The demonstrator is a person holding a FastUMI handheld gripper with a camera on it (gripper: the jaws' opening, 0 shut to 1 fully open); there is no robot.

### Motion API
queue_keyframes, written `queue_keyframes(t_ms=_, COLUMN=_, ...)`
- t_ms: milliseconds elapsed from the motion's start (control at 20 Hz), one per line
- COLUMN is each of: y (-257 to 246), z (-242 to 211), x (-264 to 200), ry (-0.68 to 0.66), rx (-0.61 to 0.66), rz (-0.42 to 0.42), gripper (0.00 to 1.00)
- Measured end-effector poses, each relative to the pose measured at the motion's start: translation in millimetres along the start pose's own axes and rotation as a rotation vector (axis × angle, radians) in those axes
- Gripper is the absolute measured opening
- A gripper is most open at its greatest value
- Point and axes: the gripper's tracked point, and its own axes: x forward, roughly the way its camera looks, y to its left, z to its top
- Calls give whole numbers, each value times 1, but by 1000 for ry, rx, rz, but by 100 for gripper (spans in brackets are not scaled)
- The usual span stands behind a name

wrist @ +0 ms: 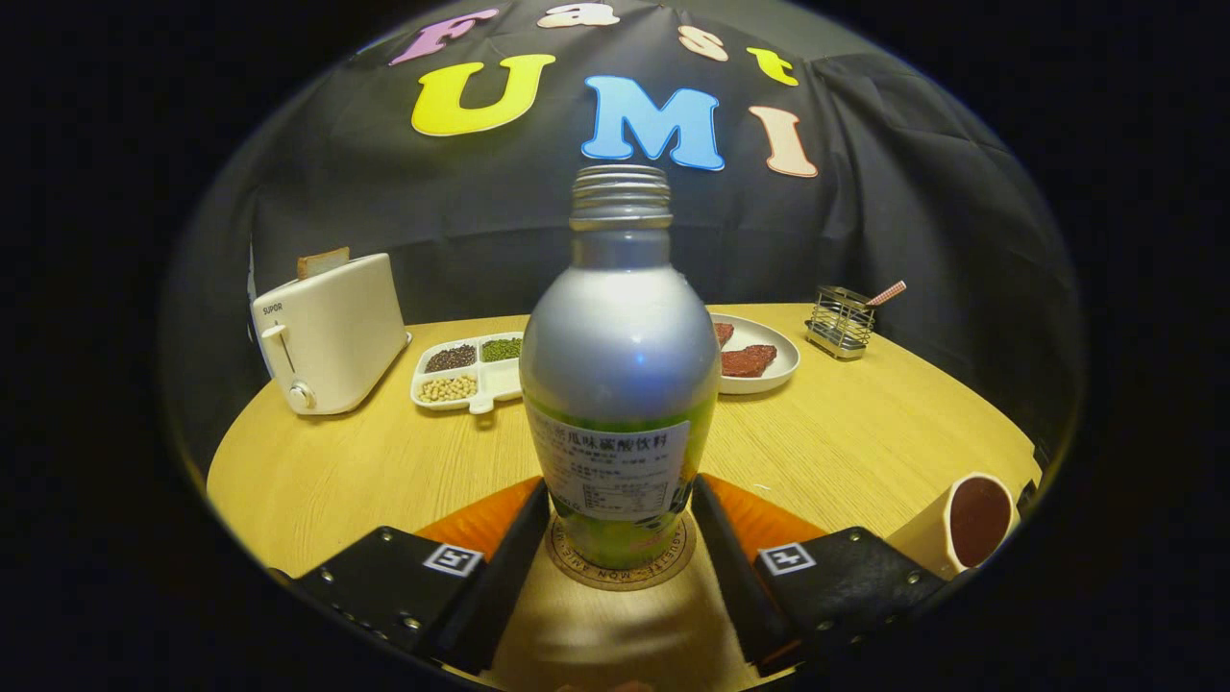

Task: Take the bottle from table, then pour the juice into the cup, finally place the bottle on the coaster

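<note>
1. I am seeing one bottle [620,375], one coaster [620,575], one cup [966,524].
2. The silver, uncapped bottle is standing upright on the coaster, near the table [865,442] front edge.
3. My gripper [620,524] is flanking it; whether my fingers are pressing, I cannot tell.

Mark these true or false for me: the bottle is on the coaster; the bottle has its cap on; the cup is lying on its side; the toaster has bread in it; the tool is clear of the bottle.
1. The bottle stands on the coaster: true.
2. The bottle is capped: false, its threaded mouth is bare.
3. The cup lies on its side: false, it stands on the table, dark liquid inside.
4. The toaster holds bread: true.
5. The tool is clear of the bottle: cannot tell; its fingers flank the base closely.
</note>
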Motion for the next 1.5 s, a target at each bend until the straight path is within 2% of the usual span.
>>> queue_keyframes(t_ms=50, y=1, z=1, x=-2, ry=0, rx=3, rz=4, gripper=99)
queue_keyframes(t_ms=400, y=-3, z=20, x=-51, ry=-51, rx=0, rz=48, gripper=98)
queue_keyframes(t_ms=750, y=-6, z=72, x=-128, ry=-183, rx=-38, rz=119, gripper=98)
queue_keyframes(t_ms=1200, y=-6, z=122, x=-209, ry=-319, rx=1, rz=227, gripper=98)
queue_keyframes(t_ms=1500, y=-20, z=144, x=-248, ry=-394, rx=20, rz=247, gripper=98)
